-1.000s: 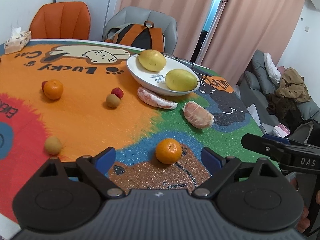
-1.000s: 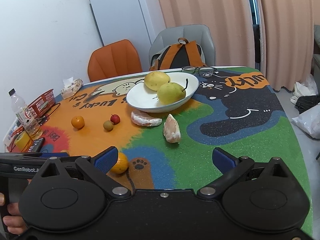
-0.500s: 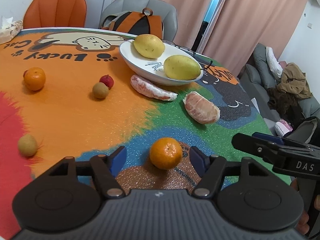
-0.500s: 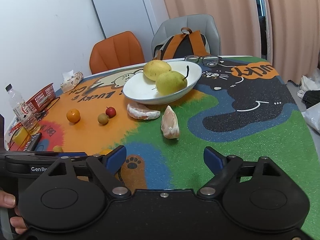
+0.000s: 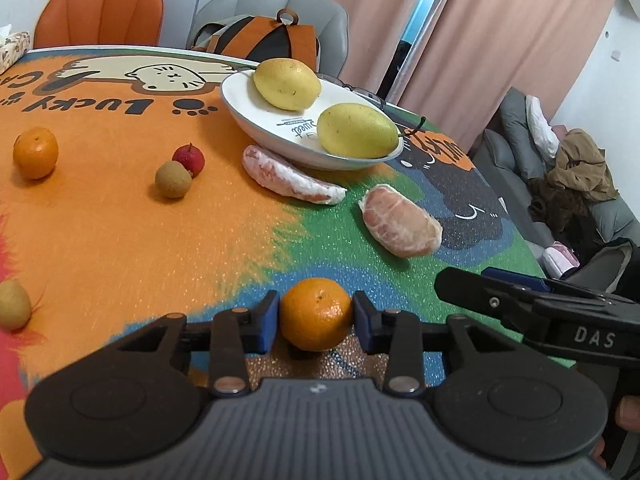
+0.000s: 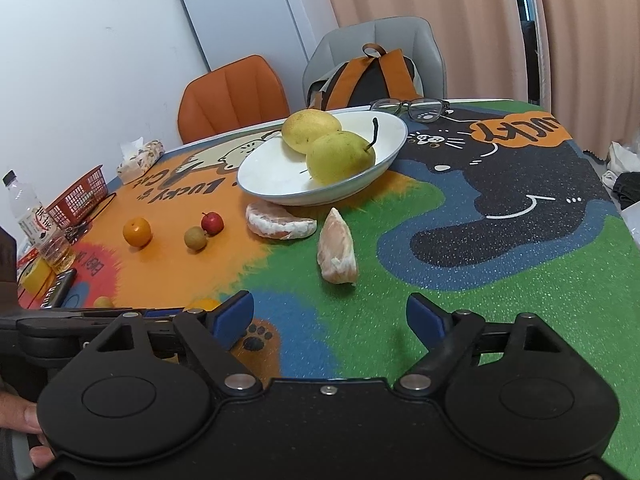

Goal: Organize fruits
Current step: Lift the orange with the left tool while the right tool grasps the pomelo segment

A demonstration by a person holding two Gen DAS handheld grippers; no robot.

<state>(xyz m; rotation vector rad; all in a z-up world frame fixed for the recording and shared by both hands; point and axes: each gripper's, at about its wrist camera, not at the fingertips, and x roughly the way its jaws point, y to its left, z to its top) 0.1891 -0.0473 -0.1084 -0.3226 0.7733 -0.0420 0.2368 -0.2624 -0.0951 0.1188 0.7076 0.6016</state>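
My left gripper (image 5: pixel 315 322) is shut on a mandarin (image 5: pixel 316 312) that rests on the table mat near the front edge; a sliver of this mandarin (image 6: pixel 203 304) shows in the right wrist view. A white bowl (image 5: pixel 256 120) with two pears (image 5: pixel 287 84) (image 5: pixel 358 131) stands further back. Two peeled pomelo segments (image 5: pixel 290 178) (image 5: pixel 400 226) lie in front of the bowl. A second mandarin (image 5: pixel 35 153), a small red fruit (image 5: pixel 189 159) and two longans (image 5: pixel 173 179) (image 5: pixel 14 304) lie to the left. My right gripper (image 6: pixel 330 318) is open and empty above the green part of the mat.
Glasses (image 6: pixel 412 107) lie behind the bowl. A red basket (image 6: pixel 78 200), a tissue pack (image 6: pixel 140 154), a bottle (image 6: pixel 26 208), a glass and a phone stand at the left edge. An orange chair (image 5: pixel 100 12) and a grey chair with a backpack (image 5: pixel 276 36) stand behind the table.
My left gripper has moved forward around the near mandarin and its jaws have closed onto it. My right gripper has moved slightly forward and stayed open.
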